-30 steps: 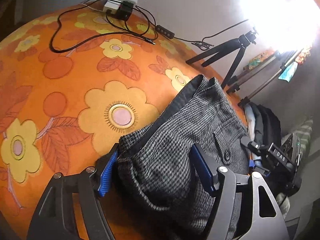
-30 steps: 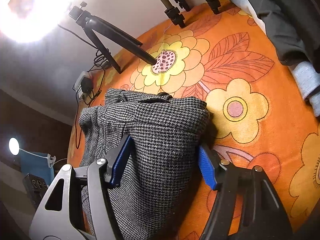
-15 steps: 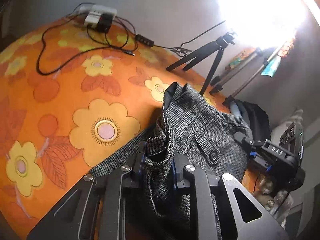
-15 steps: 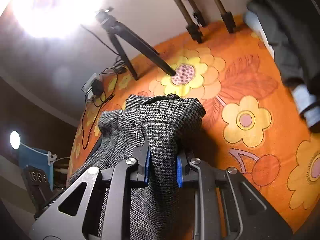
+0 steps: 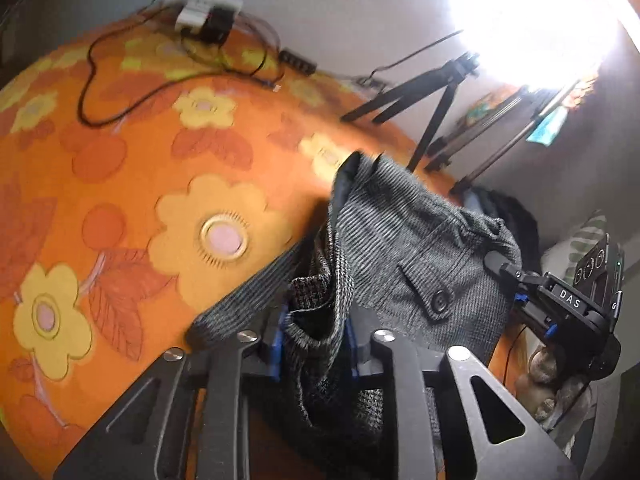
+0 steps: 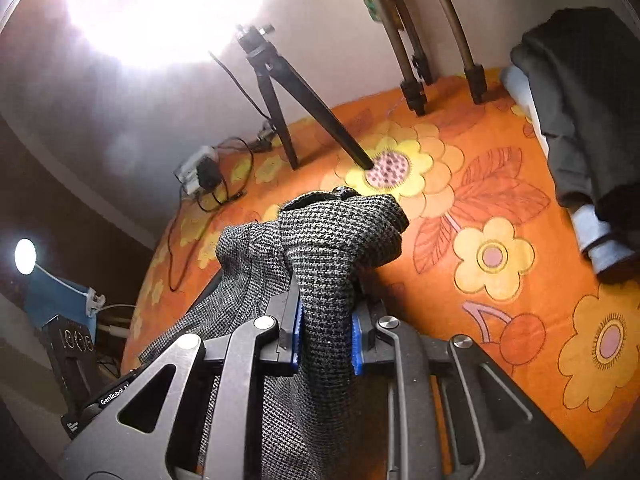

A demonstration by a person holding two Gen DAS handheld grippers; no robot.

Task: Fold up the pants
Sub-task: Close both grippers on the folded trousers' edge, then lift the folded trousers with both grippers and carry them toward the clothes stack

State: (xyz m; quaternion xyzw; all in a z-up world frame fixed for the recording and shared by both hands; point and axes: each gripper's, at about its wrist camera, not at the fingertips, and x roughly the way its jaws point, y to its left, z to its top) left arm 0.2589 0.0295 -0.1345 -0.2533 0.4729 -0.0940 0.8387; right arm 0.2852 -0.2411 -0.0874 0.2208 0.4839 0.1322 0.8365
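Note:
Grey houndstooth pants [image 5: 416,252] lie bunched on an orange flowered cloth [image 5: 120,184]. My left gripper [image 5: 316,336] is shut on one corner of the waistband, and the fabric is lifted off the cloth. A buttoned back pocket [image 5: 436,300] faces the left wrist view. My right gripper [image 6: 325,334] is shut on the other waistband corner of the pants [image 6: 332,240], which hang between the blue pads. The right gripper also shows in the left wrist view [image 5: 560,308], at the pants' right edge.
A black tripod [image 6: 288,100] stands on the cloth behind the pants, with more tripod legs [image 6: 440,40] to the right. A power strip and cables [image 5: 204,16] lie at the far edge. A pile of folded clothes [image 6: 580,120] sits at the right.
Both grippers went from open around the waistband to shut on it. They have since lifted the pants, so the fabric bunches up off the cloth.

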